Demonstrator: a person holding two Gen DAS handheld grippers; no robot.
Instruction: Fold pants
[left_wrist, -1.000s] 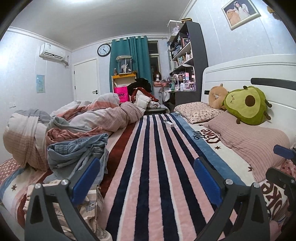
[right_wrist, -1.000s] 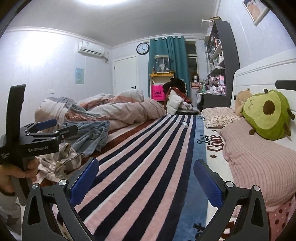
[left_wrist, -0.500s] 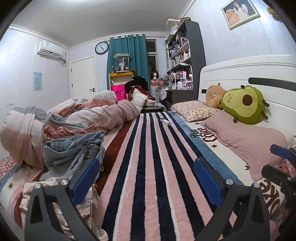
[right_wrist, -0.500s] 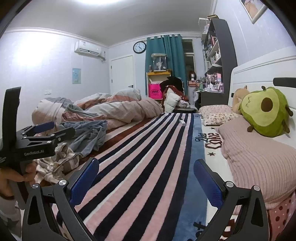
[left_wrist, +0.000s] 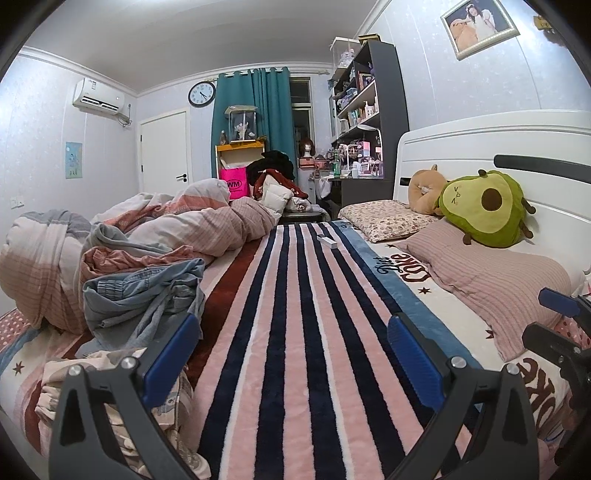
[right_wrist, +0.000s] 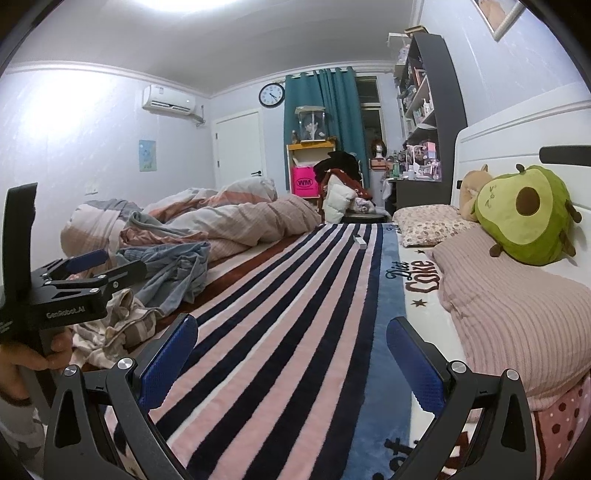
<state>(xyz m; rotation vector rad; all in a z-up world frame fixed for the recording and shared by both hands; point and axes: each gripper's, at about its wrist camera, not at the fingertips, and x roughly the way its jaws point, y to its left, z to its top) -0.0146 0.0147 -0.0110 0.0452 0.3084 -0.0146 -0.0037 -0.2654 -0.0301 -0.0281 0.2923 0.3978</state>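
Note:
Crumpled blue denim pants (left_wrist: 144, 295) lie in a heap at the left side of the bed, also in the right wrist view (right_wrist: 177, 273). A pale patterned garment (left_wrist: 110, 391) lies in front of them, near my left gripper's left finger. My left gripper (left_wrist: 291, 354) is open and empty above the striped blanket (left_wrist: 295, 332), to the right of the pants. My right gripper (right_wrist: 291, 354) is open and empty over the blanket's right part. The left gripper shows from the side in the right wrist view (right_wrist: 96, 266), close to the pants.
A bunched duvet (left_wrist: 166, 236) lies behind the pants. Pillows (left_wrist: 491, 280) and an avocado plush (left_wrist: 484, 210) line the headboard at right. A small white box (left_wrist: 327, 240) lies far up the blanket. Shelves and clutter stand beyond the bed.
Both views have shifted slightly; the left view shows a little more of the room to the right. Both grippers stay open and empty.

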